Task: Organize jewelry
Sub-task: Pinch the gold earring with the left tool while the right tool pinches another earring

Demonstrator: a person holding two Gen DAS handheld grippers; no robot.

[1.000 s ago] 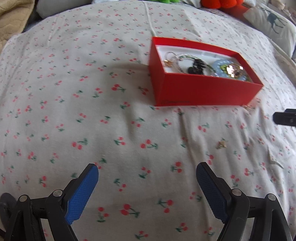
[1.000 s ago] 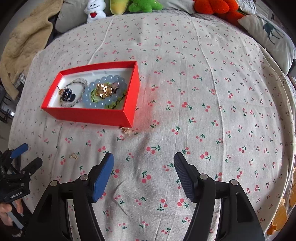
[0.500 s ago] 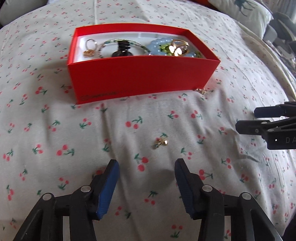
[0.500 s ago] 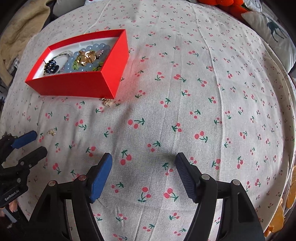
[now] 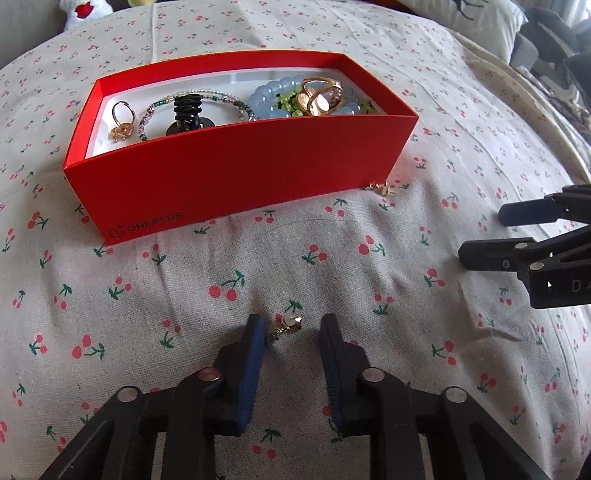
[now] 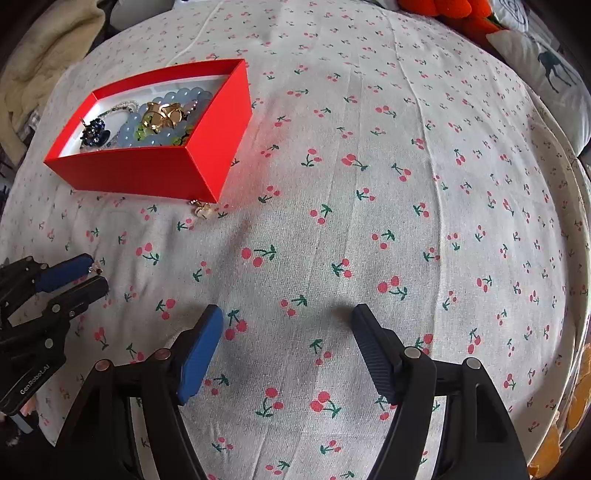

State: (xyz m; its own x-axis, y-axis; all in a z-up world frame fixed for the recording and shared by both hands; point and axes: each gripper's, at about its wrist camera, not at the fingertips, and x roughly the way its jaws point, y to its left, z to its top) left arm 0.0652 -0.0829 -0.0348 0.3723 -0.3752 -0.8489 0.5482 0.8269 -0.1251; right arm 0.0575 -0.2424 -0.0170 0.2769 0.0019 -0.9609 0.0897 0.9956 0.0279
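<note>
A red box (image 5: 236, 173) on the cherry-print bedspread holds a gold ring (image 5: 121, 127), a beaded bracelet, a black clip (image 5: 188, 110), a blue bead bracelet (image 5: 273, 98) and a gold piece (image 5: 319, 98). A small gold earring (image 5: 288, 325) lies on the cloth between the tips of my left gripper (image 5: 291, 326), which is open and narrowly spaced around it. The earring also shows in the right wrist view (image 6: 96, 266). A second gold earring (image 5: 382, 188) lies at the box's right front corner (image 6: 202, 208). My right gripper (image 6: 287, 321) is open and empty over bare cloth.
Pillows and plush toys (image 6: 454, 11) lie along the far edge of the bed. A beige blanket (image 6: 40, 62) sits at the far left. The bed drops off at the right edge (image 6: 576, 258).
My left gripper has moved forward and down to the loose earring, and its jaws have narrowed around it. My right gripper has lowered a little toward the cloth.
</note>
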